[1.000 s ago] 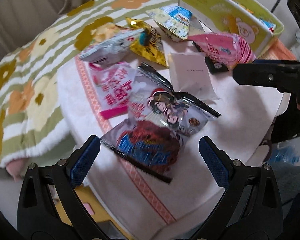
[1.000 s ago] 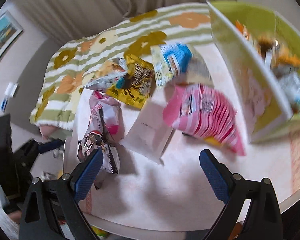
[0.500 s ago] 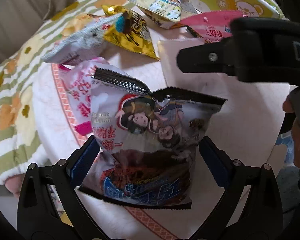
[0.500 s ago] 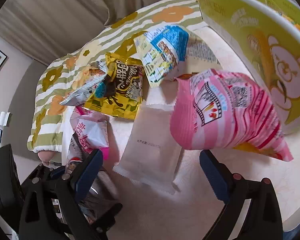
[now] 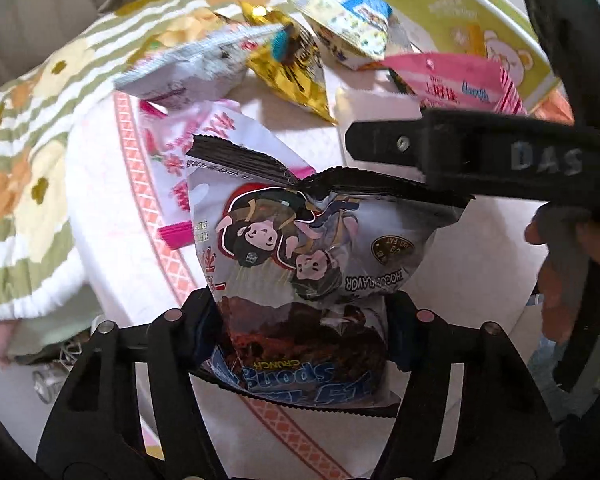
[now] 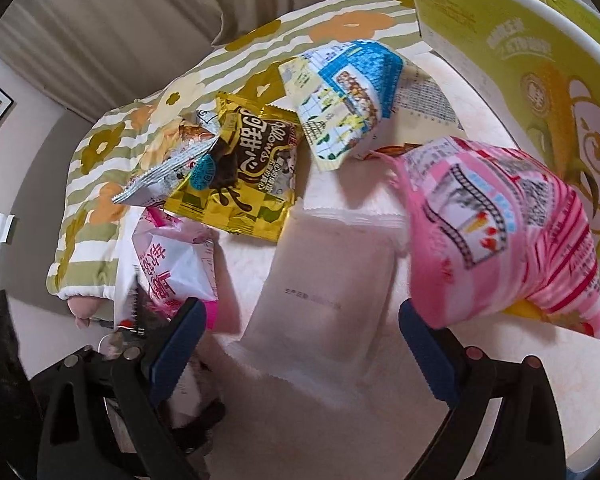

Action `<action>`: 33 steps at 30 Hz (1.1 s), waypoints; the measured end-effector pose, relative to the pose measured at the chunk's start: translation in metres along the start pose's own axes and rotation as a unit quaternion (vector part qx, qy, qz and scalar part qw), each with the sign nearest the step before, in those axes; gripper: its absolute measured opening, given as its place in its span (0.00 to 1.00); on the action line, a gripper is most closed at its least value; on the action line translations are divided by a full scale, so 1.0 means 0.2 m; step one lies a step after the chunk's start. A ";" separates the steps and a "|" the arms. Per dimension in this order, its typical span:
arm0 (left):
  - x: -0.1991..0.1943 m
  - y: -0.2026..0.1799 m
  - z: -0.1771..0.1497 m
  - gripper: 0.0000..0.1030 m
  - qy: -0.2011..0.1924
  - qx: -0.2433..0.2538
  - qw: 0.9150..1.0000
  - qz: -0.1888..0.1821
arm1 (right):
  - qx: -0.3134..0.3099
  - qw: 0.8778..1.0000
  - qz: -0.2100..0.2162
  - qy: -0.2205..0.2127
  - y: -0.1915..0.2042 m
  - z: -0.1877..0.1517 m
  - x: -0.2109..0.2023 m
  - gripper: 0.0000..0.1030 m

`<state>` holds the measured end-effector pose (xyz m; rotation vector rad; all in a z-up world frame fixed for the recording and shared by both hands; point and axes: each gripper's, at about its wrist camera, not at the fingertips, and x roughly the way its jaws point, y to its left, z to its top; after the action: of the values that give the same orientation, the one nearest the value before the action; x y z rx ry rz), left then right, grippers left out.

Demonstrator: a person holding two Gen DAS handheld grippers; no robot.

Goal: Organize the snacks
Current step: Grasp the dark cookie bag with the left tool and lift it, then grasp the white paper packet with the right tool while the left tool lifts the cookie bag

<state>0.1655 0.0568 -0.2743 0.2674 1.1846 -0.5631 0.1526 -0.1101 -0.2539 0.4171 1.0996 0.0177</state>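
Note:
A silver snack bag with cartoon figures (image 5: 300, 248) lies near the table's front edge. My left gripper (image 5: 300, 320) has its jaws closing on the bag's lower half, and the foil is pinched and crumpled between the pads. My right gripper (image 6: 300, 344) is open and hangs over a plain white packet (image 6: 324, 280), which lies between its blue pads. One right fingertip sits close to a pink striped bag (image 6: 500, 232). In the left wrist view the right gripper's black finger (image 5: 460, 152) crosses above the cartoon bag.
A gold bag (image 6: 240, 184), a blue and yellow bag (image 6: 348, 96), a small silver bag (image 6: 168, 176) and a pink-and-white bag (image 6: 176, 264) lie on the round table (image 6: 380, 400). A green box (image 6: 540, 60) stands at the right. A flowered blanket (image 6: 112, 140) lies behind.
The left gripper came down over the cartoon bag and drew its jaws in onto it. The right gripper moved down and closer over the white packet, still wide.

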 end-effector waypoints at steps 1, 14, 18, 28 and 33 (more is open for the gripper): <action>-0.02 0.01 0.00 0.60 -0.003 -0.005 1.000 0.003 | -0.004 1.000 -0.002 0.000 0.01 0.00 0.01 0.91; -0.06 0.08 -0.13 0.59 0.004 -0.076 0.997 0.014 | -0.028 0.999 -0.025 -0.001 0.06 0.04 0.08 0.83; -0.08 0.12 -0.16 0.59 0.001 -0.102 0.995 0.004 | -0.050 0.997 -0.051 0.004 0.07 0.04 0.14 0.79; -0.13 0.14 -0.15 0.59 -0.012 -0.125 0.992 -0.001 | -0.126 0.989 -0.073 -0.005 0.10 -0.01 0.16 0.68; -0.18 0.14 -0.15 0.59 -0.021 -0.132 0.991 -0.002 | -0.119 0.992 -0.040 -0.010 0.10 -0.05 0.08 0.66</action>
<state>0.1480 0.1051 -0.2555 0.0273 1.2044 -0.4071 0.1551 -0.0863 -0.2640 0.1595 1.0782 0.0729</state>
